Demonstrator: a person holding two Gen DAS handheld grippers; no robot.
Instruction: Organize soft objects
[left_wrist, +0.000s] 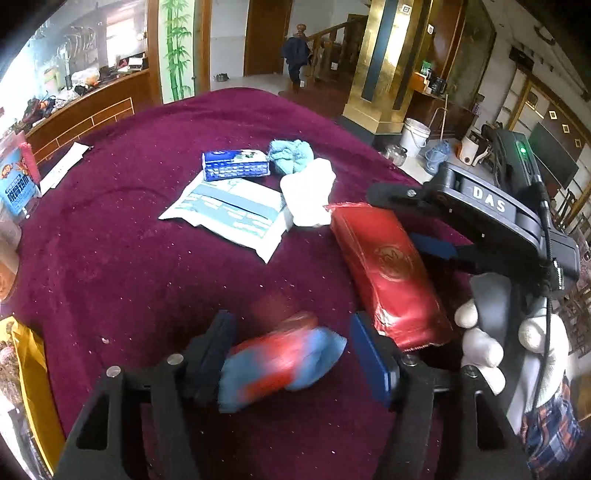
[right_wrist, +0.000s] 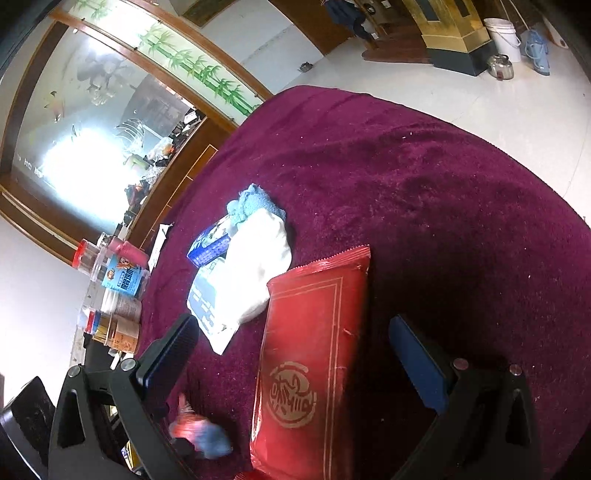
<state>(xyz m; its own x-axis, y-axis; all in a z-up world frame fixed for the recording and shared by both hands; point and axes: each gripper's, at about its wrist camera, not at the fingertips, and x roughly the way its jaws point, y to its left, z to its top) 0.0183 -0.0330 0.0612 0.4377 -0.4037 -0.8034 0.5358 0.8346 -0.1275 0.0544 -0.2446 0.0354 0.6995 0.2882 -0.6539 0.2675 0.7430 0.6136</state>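
**Red pack between your right jaws**

Your red pack lies on the maroon cloth, long axis running six to twelve o'clock, between the right gripper jaws, wide apart, nothing clamped. Only the left view shows your gloved hand; the left gripper stands half open around a blurred red-blue bundle, grip unclear

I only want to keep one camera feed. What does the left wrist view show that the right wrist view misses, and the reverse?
Left wrist only: the white-gloved hand holding the right gripper, and a yellow packet.
Right wrist only: the red-lidded clear jars at the table edge.
Both: the glossy red pouch, the blurred red-and-blue soft object, white cloth, blue towel, and maroon tablecloth.
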